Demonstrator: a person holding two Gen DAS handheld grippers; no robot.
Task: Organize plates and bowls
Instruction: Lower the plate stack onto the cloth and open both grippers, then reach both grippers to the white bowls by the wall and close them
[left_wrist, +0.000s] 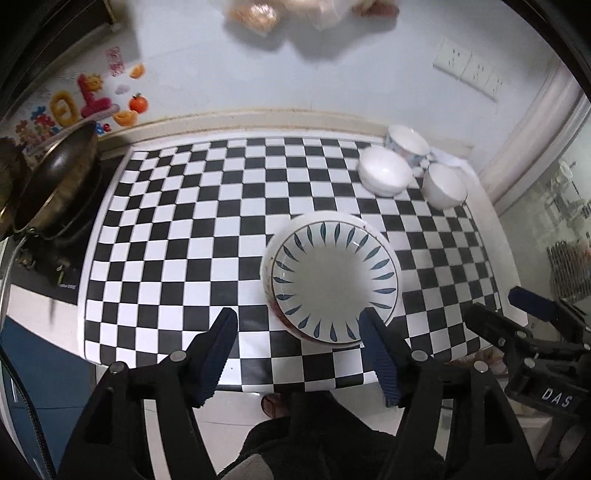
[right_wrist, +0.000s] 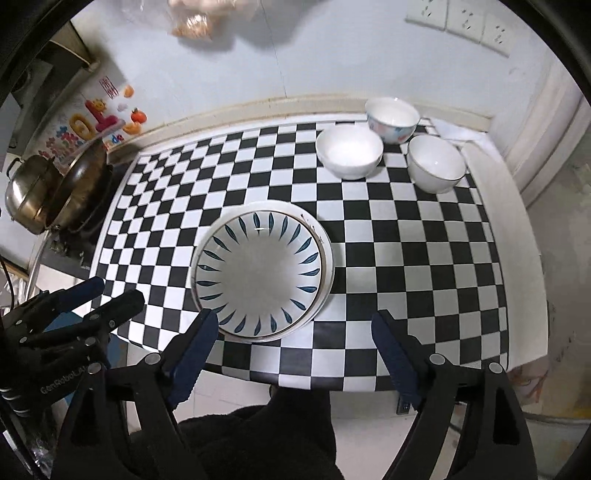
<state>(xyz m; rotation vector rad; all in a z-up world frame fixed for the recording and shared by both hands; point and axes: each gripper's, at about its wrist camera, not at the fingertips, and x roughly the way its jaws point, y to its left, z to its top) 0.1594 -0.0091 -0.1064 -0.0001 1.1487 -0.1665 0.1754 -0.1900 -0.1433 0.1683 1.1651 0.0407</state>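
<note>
A stack of plates, topped by a white plate with blue leaf marks (left_wrist: 334, 282) (right_wrist: 258, 275), sits on the checkered counter near its front edge. Three bowls stand at the back right: a plain white bowl (left_wrist: 386, 175) (right_wrist: 349, 155), a flower-patterned bowl (left_wrist: 406, 144) (right_wrist: 392, 119) and a white bowl with a thin dark rim (left_wrist: 443, 186) (right_wrist: 436, 168). My left gripper (left_wrist: 299, 354) is open and empty, above the counter's front edge, left of the plates. My right gripper (right_wrist: 295, 350) is open and empty, just in front of the plates. Each gripper shows in the other's view.
A dark wok (left_wrist: 55, 188) (right_wrist: 81, 184) and a steel pot (right_wrist: 27, 195) sit on a stove at the left. Wall sockets (left_wrist: 469, 68) are at the back right. Bagged food (right_wrist: 192, 22) hangs above the back wall. The checkered counter (left_wrist: 184, 236) ends in front of me.
</note>
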